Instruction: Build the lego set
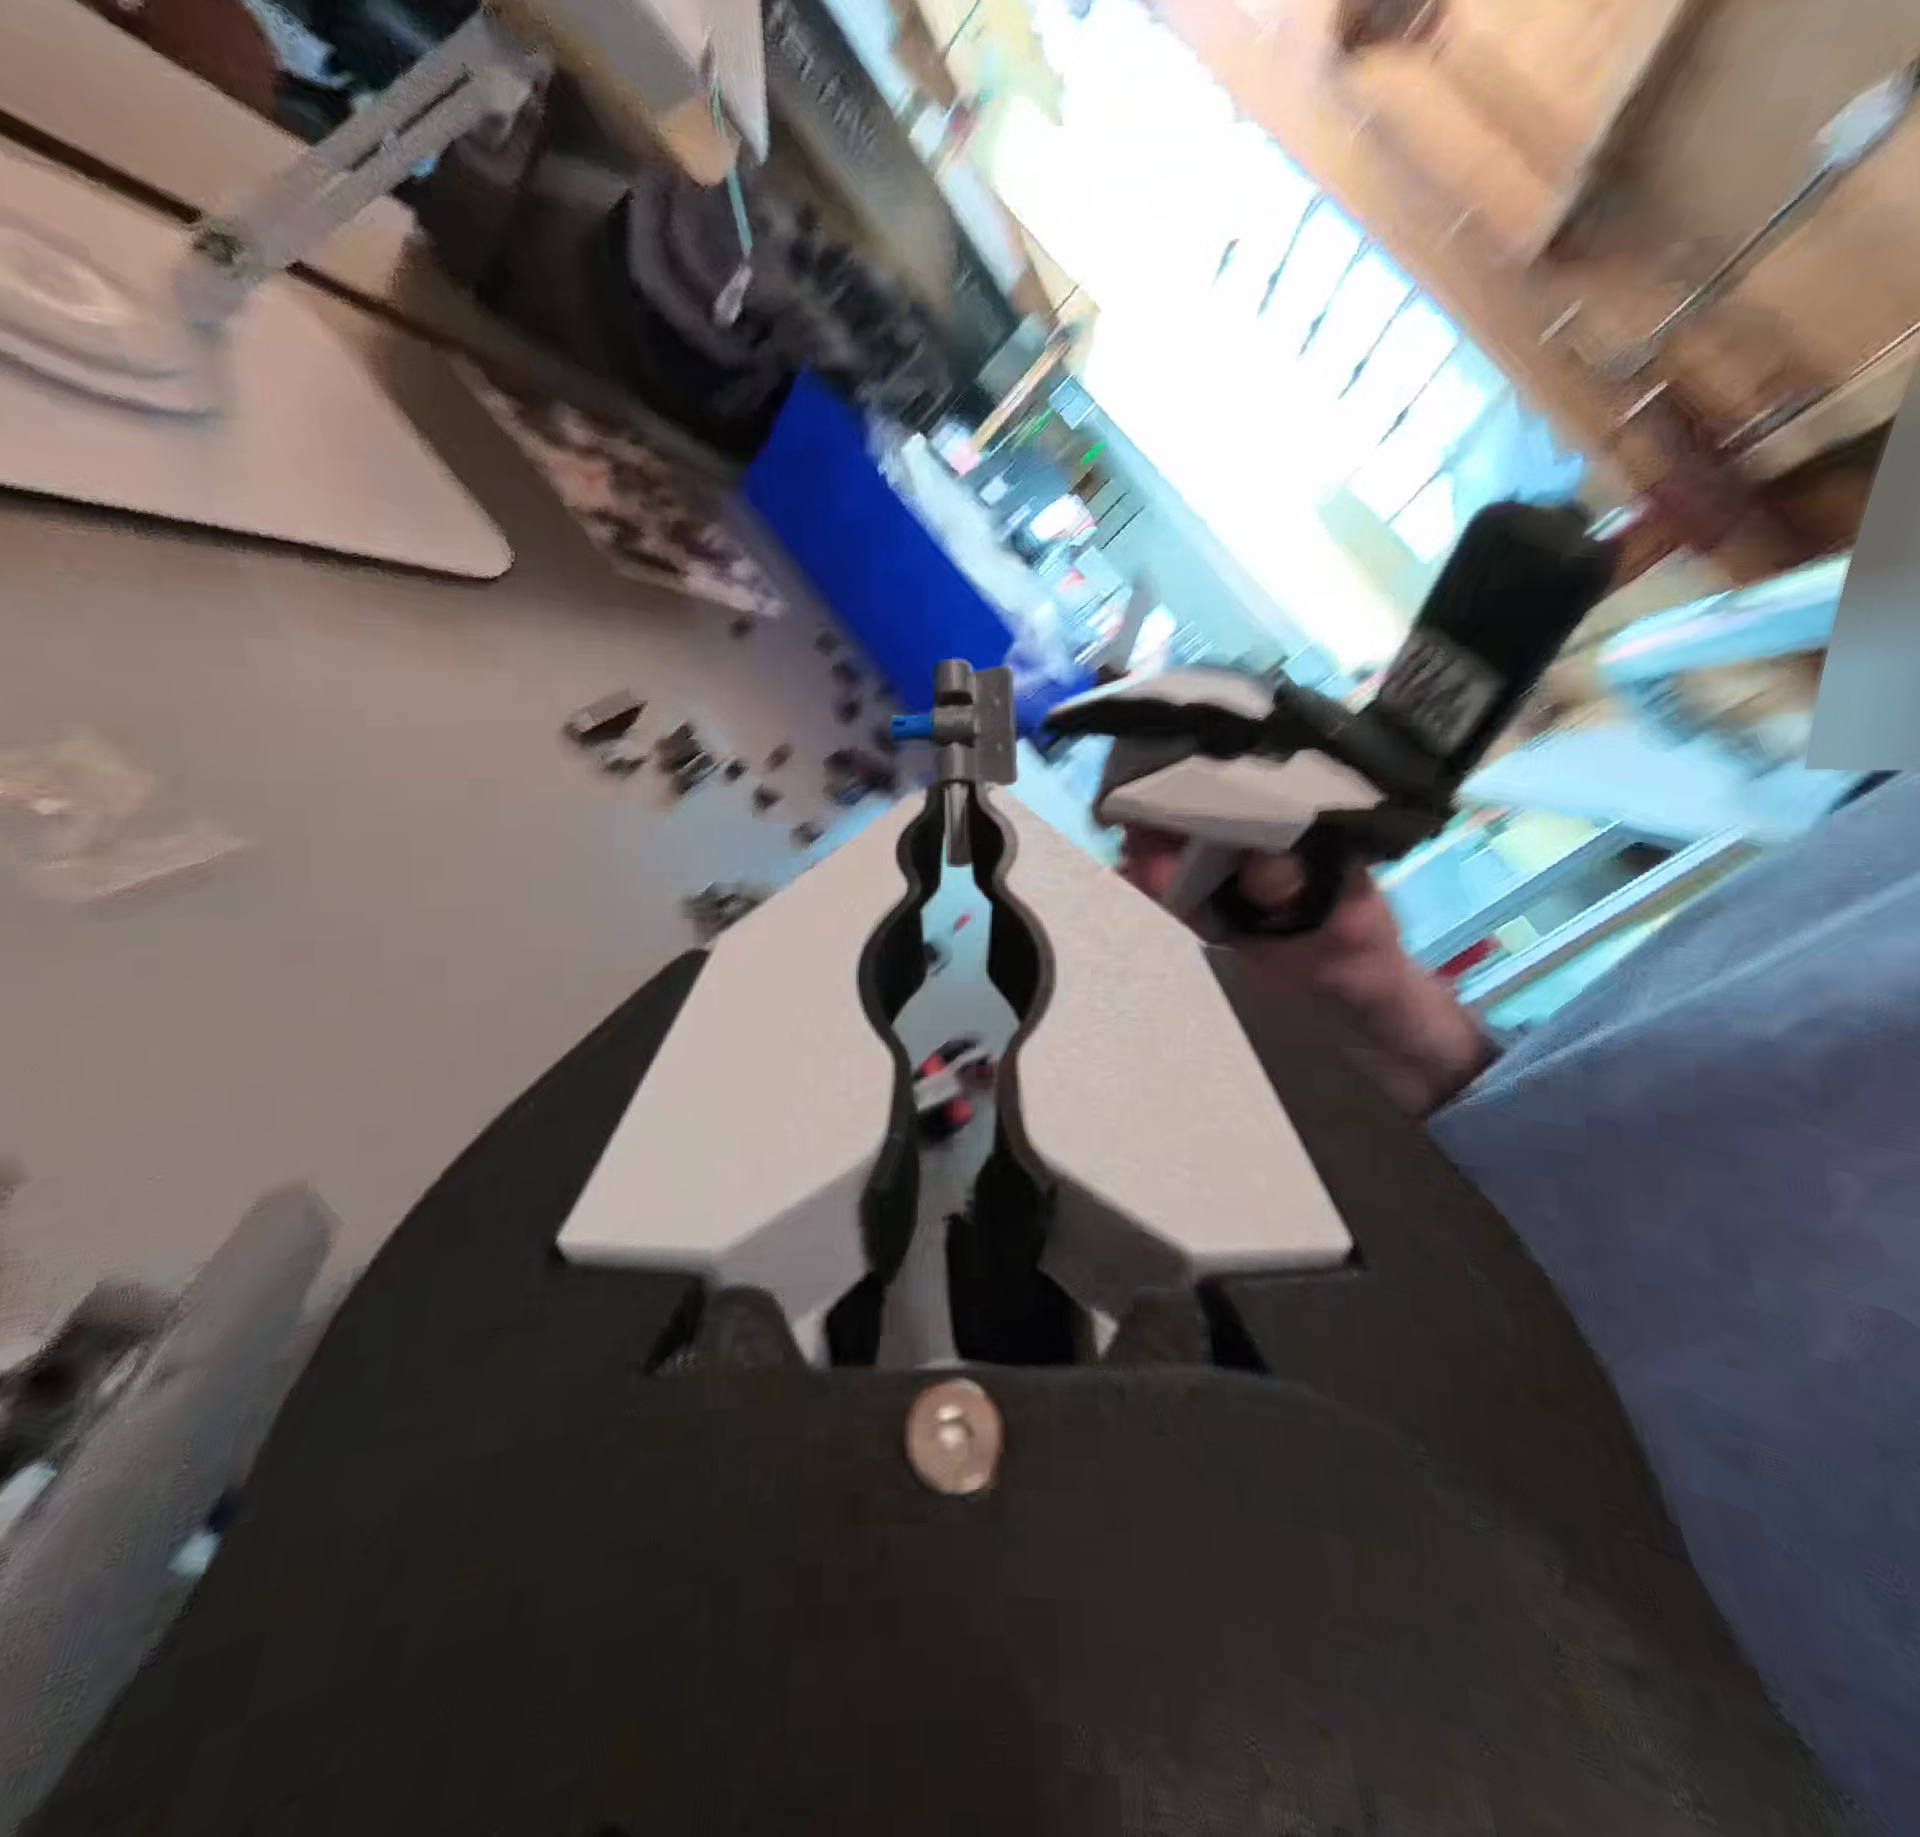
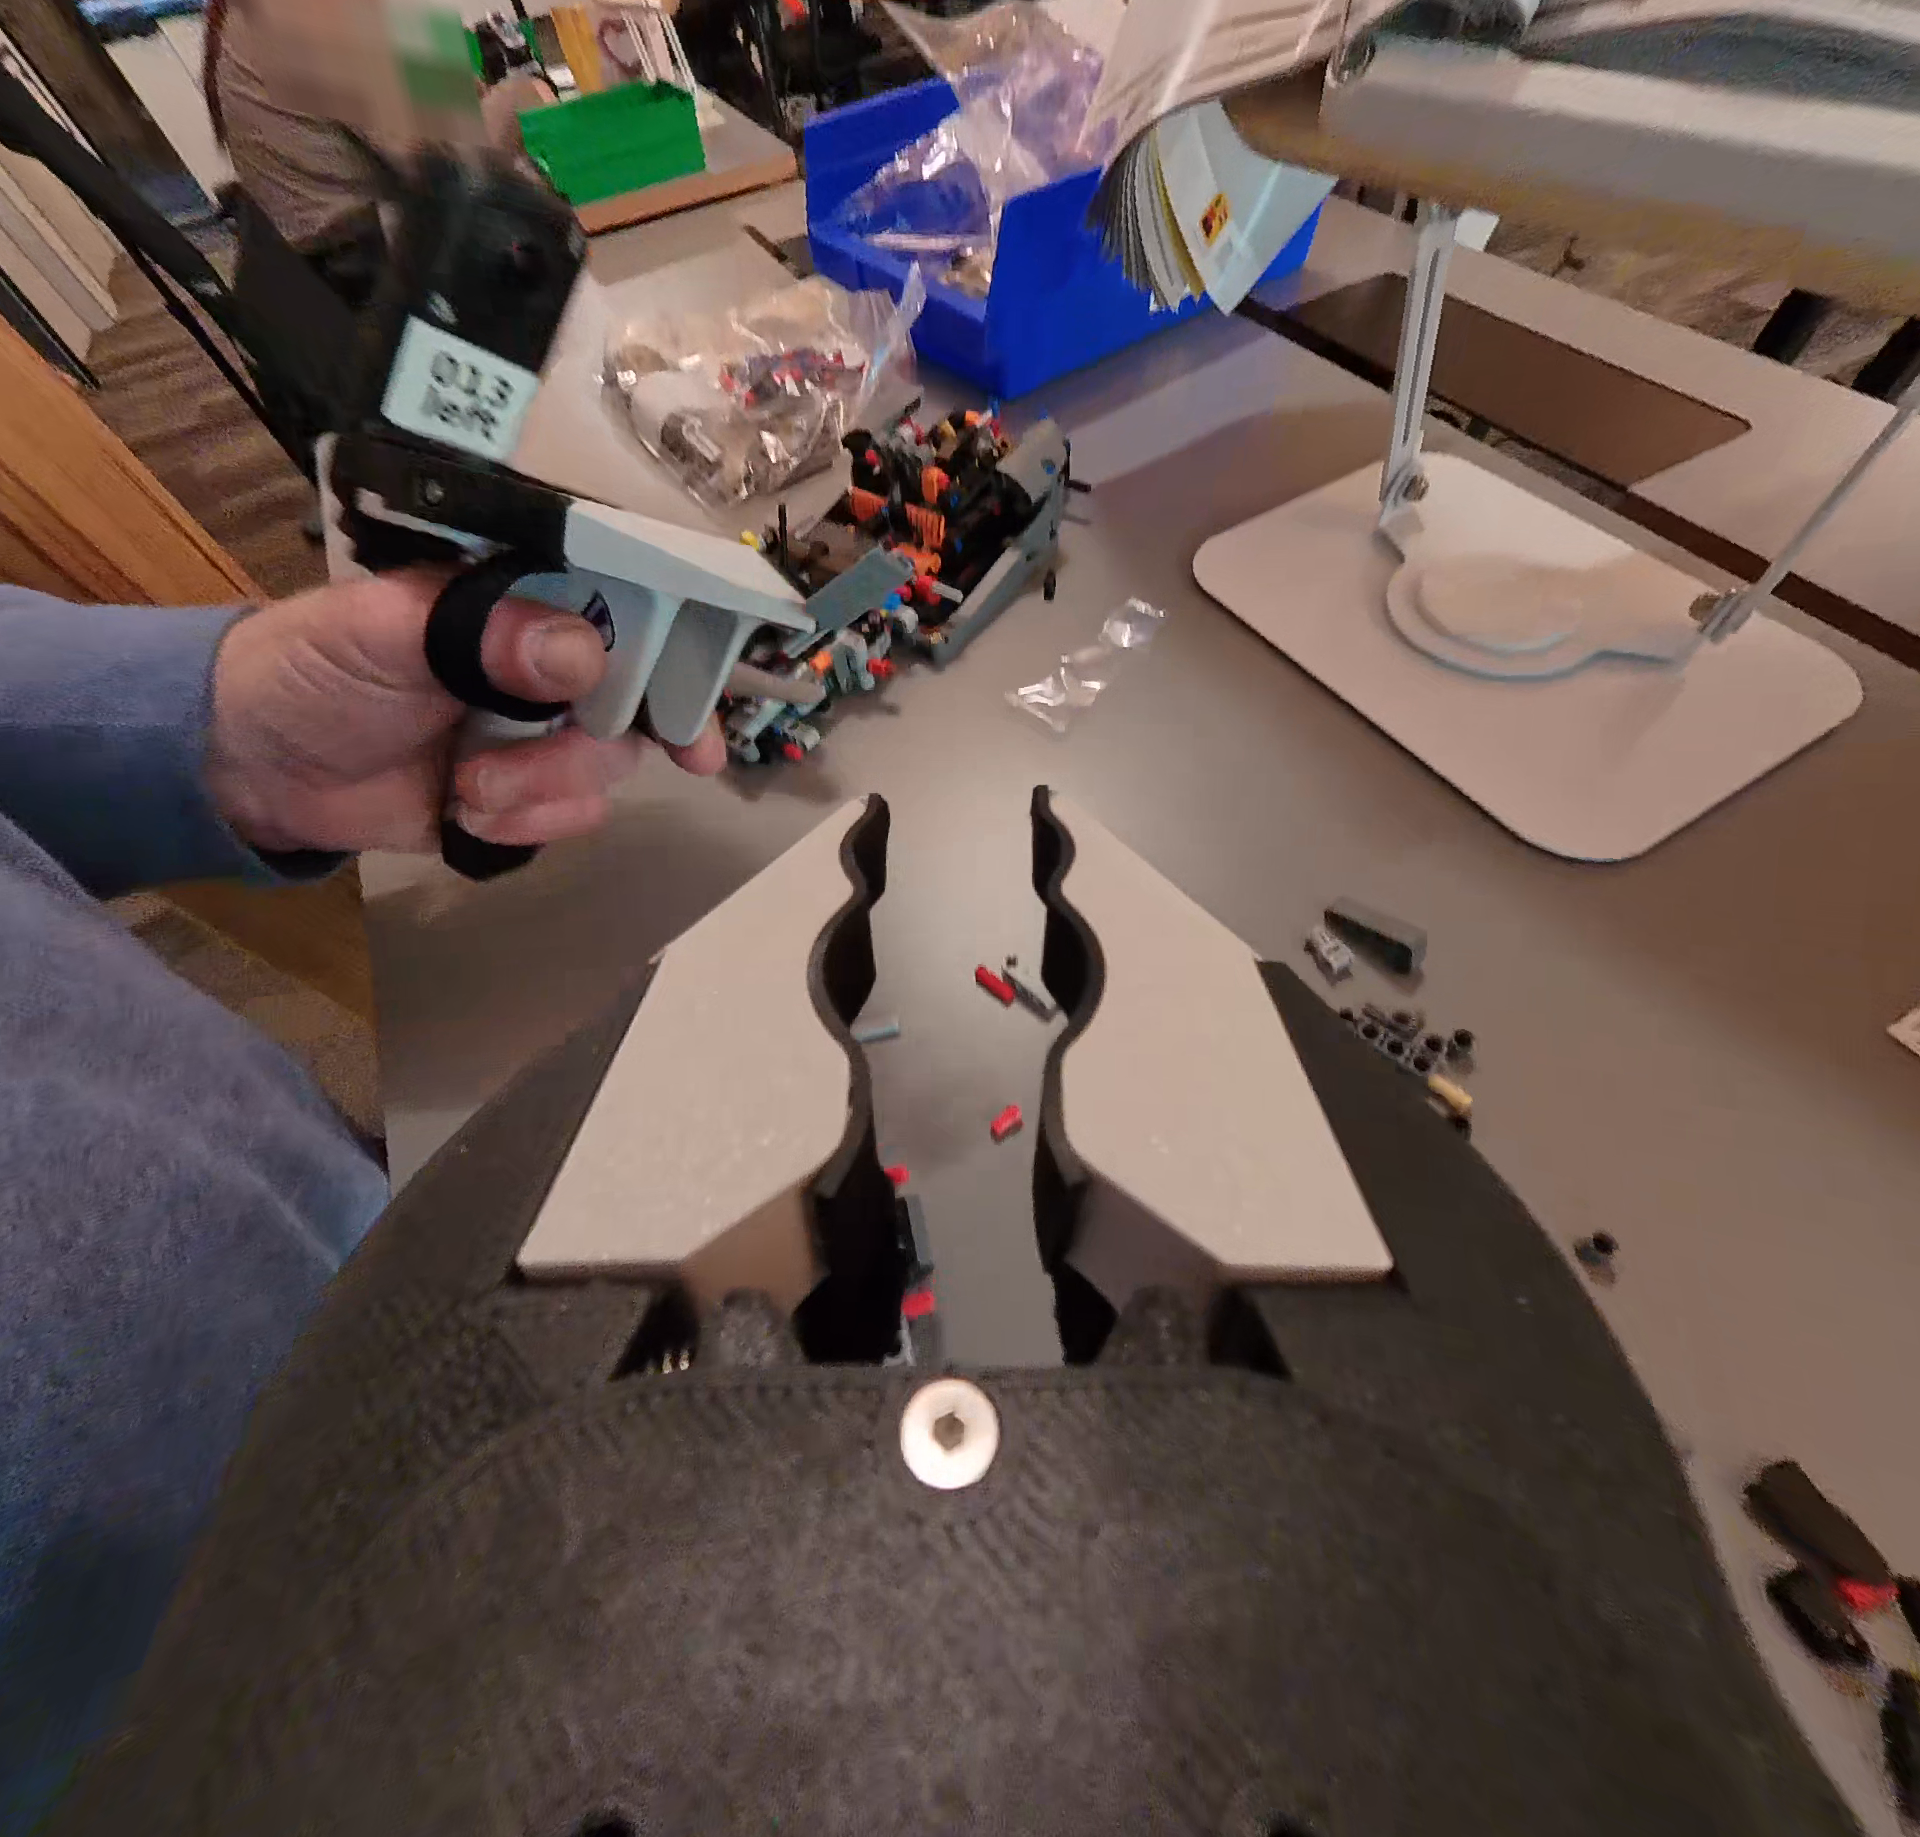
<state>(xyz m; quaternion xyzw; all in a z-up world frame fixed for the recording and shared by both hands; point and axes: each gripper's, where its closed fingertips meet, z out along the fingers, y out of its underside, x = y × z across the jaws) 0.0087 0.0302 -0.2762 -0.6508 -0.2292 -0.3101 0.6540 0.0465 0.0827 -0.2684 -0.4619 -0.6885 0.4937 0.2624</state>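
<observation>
My left gripper (image 1: 961,800) is shut on a small grey lego piece (image 1: 975,722) with a blue pin on its left side, held up in the air. In the right wrist view the left gripper (image 2: 800,618) holds that grey piece (image 2: 862,585) just in front of the half-built lego model (image 2: 935,530), a dark grey body with orange and black parts on the grey table (image 2: 1195,831). My right gripper (image 2: 958,811) is open and empty above the table, with small red pins (image 2: 994,982) lying below it. In the left wrist view it (image 1: 1081,759) shows to the right of the held piece.
A blue bin (image 2: 1039,260) with plastic bags stands at the back. A clear bag of parts (image 2: 748,395) lies beside the model. A white stand base (image 2: 1538,644) holds an instruction booklet (image 2: 1205,198) at the right. Loose dark pieces (image 2: 1392,998) lie at the right. A person's hand (image 2: 343,717) holds the left gripper. About 7 centimetres separates my left fingertips from my right.
</observation>
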